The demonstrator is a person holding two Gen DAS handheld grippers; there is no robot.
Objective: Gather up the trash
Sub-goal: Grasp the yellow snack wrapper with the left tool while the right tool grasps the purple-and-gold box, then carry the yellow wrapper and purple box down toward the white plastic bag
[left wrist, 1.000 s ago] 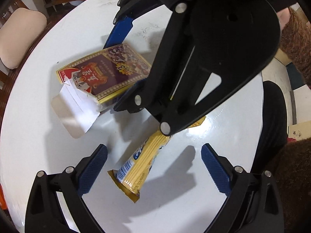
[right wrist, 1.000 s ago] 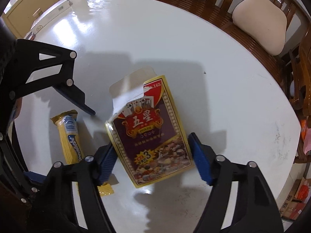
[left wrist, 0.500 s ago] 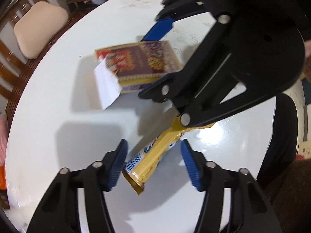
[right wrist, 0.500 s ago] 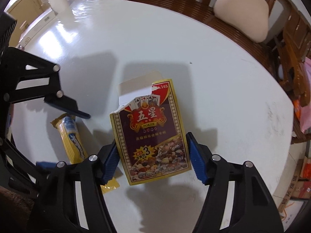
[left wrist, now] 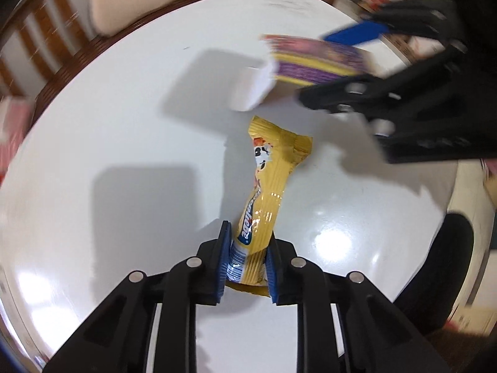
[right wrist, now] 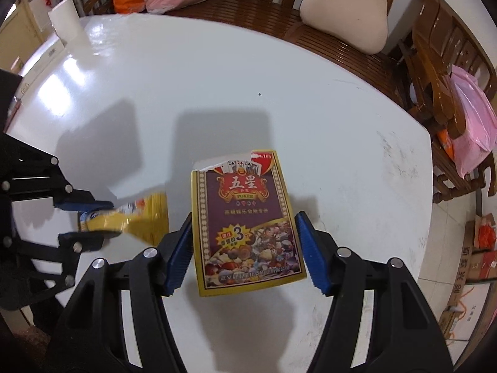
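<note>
My left gripper [left wrist: 245,264] is shut on the near end of a yellow snack wrapper [left wrist: 264,192], which juts forward above the white round table [left wrist: 93,171]. It also shows in the right wrist view [right wrist: 124,220], blurred, held by the left gripper [right wrist: 93,220]. My right gripper [right wrist: 243,248] is shut on a yellow and maroon poker card box [right wrist: 245,217] with a torn open white flap, held above the table [right wrist: 217,77]. In the left wrist view the box [left wrist: 316,62] and right gripper [left wrist: 357,59] are at upper right, blurred.
Wooden chairs with a beige cushion [right wrist: 344,9] ring the far side of the table. A white paper cup [right wrist: 63,21] stands at the far left edge. Pink and orange bags [right wrist: 472,124] lie on chairs, cardboard boxes [right wrist: 478,248] on the floor at right.
My left gripper closed on the snack wrapper and lifted it. My right gripper closed on the poker box and raised it off the table.
</note>
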